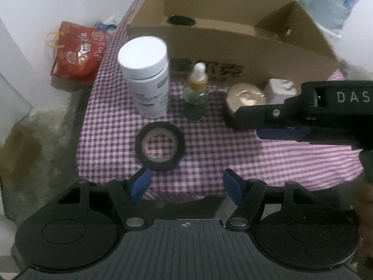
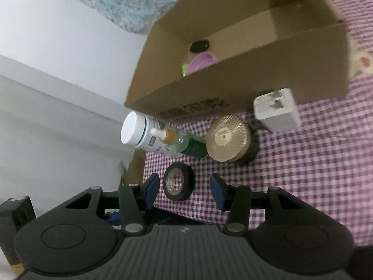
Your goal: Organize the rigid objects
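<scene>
A black tape roll [image 1: 160,149] lies flat on the checked cloth just beyond my open, empty left gripper [image 1: 186,185]. Behind it stand a white pill bottle [image 1: 146,77], a small dropper bottle [image 1: 197,91], a gold-lidded jar [image 1: 246,96] and a white charger block [image 1: 281,89]. An open cardboard box [image 1: 228,39] stands behind them. My right gripper reaches in from the right over the jar in the left wrist view [image 1: 254,116]. In the right wrist view it [image 2: 185,189] is open, with the tape roll [image 2: 179,182] between its fingers and the jar [image 2: 227,137] beyond.
The box [image 2: 233,79] holds a purple object [image 2: 201,61] and something green. A red gift bag [image 1: 78,51] lies on the floor to the left. The cloth's [image 1: 233,163] near edge drops off just in front of my left gripper. A white wall stands to the left.
</scene>
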The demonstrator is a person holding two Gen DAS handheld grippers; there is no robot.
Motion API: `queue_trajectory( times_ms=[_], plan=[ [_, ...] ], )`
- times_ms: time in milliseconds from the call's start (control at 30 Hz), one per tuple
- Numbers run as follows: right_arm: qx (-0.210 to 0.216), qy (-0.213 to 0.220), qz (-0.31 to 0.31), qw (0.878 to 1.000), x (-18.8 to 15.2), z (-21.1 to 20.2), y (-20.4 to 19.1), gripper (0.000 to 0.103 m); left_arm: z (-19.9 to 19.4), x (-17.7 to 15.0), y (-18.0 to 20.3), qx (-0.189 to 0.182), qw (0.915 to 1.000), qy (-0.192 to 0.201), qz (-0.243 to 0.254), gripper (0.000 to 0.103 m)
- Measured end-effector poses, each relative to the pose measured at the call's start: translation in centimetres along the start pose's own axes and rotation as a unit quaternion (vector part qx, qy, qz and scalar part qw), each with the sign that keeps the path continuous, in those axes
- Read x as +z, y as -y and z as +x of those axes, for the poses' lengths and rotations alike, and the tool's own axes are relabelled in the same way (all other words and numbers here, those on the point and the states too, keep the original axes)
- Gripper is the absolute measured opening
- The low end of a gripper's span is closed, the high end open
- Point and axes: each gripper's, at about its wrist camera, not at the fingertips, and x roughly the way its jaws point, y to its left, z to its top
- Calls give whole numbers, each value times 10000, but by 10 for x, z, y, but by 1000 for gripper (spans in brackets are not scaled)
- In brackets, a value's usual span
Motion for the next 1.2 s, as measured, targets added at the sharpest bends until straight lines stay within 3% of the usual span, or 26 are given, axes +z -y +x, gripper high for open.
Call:
queue_trajectory(
  times_ms=[333,633,700,967,1200],
  plan=[
    [-16,-472,-222,9986,1,63,-11,47,33,5,-5,560,9983,-46,129,68],
    [-83,-619,-133,9980,-1,94,-4,39,53,11,-8,528,9980,-267,226,68],
    [-45,-615,-79,9981,0,98,-2,34,54,12,-7,551,9978,-237,286,68],
    [-93,-584,-98,9982,1,102,-7,32,54,11,2,510,9974,-236,457,69],
    [-217,-489,-10,9986,-1,86,0,31,47,3,23,220,9971,-243,682,69]
  ],
)
